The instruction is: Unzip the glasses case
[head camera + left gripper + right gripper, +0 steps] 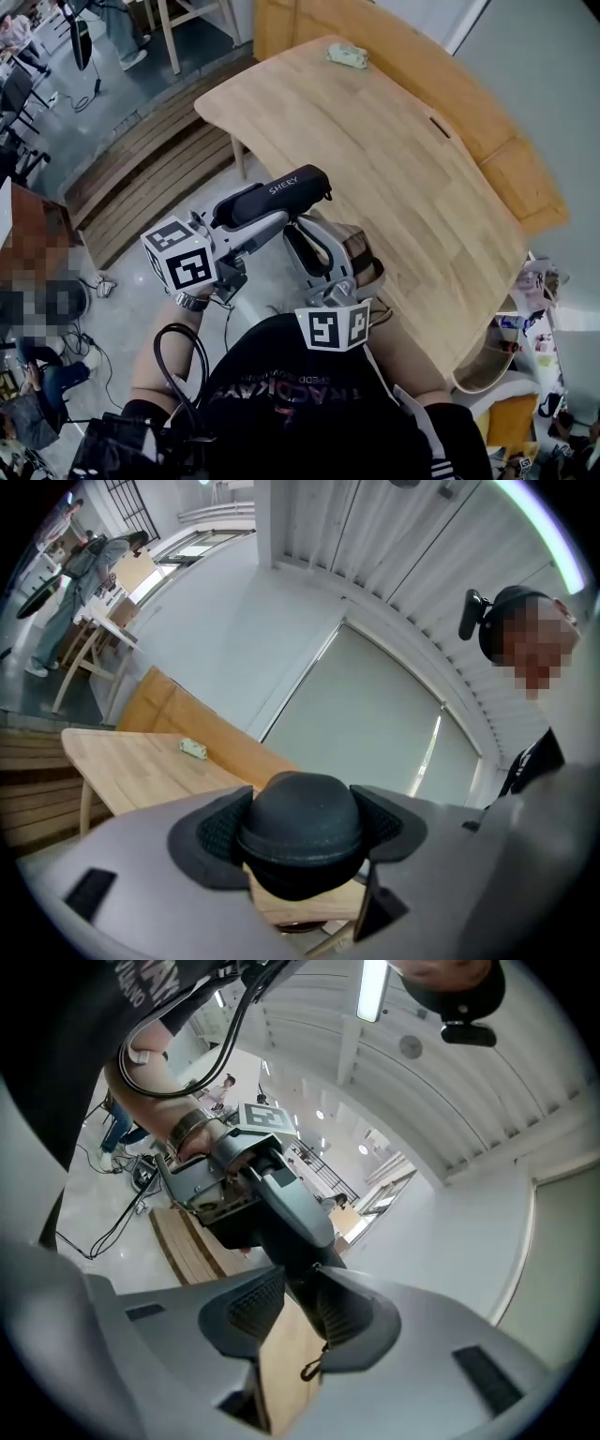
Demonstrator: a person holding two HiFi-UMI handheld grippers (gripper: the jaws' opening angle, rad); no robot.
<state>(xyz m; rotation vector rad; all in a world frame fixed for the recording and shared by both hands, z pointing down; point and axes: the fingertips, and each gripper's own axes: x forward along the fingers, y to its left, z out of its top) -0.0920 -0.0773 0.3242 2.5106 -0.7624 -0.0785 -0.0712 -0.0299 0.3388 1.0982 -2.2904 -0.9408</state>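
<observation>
While the left hand-held gripper (pixel 300 841) squeezes one round end of the glasses case (pixel 272 195), the case hangs in the air, above the floor and beside the tabletop (pixel 403 159), not on it. Its pads (pixel 211 832) press on both sides of the dark shell.

The right hand-held gripper (pixel 300 1312) is at the other end. Its jaws are nearly together, and they seem to pinch the zip pull (pixel 314 1365). A thin loop of cord hangs out just under one pad.

I think the case is light and quite stiff, like a shell, so it will not squash when held. Its skin looks a bit rough, so it should not slip much. The round end could pop out if the squeeze is weak. The best place to hold is the body near one end, away from the zip line. The pull is tiny, so it needs a careful pinch.

White letters on the case look like "SHERY", but I am not sure. The words on the black shirt (pixel 309 394) are upside down and too blurry to read.
</observation>
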